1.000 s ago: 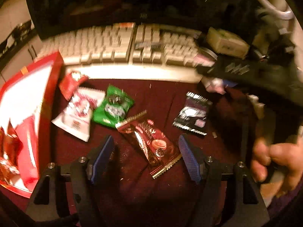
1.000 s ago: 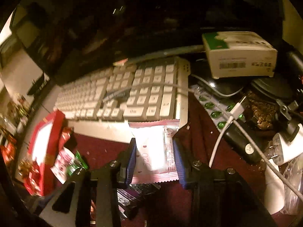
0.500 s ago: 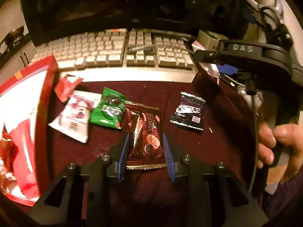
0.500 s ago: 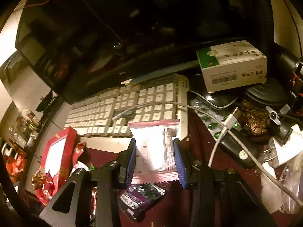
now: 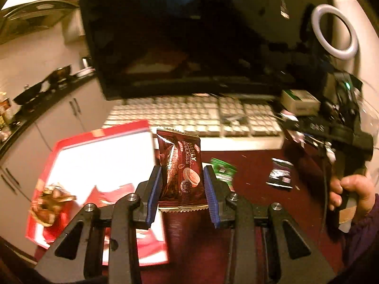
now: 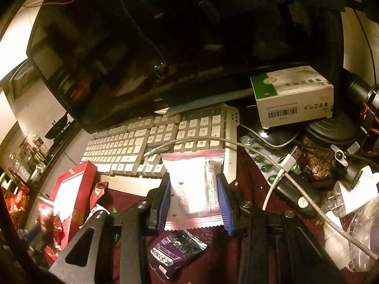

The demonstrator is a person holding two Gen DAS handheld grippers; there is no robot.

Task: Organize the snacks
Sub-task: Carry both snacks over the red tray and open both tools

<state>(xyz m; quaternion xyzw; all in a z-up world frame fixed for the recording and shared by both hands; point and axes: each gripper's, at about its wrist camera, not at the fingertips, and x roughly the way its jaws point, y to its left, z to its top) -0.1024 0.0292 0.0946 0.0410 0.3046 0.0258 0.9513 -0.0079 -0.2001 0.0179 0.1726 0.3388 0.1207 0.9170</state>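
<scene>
Brown snack packet (image 5: 181, 174) clamped between fingers (image 5: 155, 189).

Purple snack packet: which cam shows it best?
Right wrist. The purple snack packet lies large and close on the table, just below the right hand-held gripper, with its print visible. In the left wrist view it is small and blurred, far to the right.
</scene>
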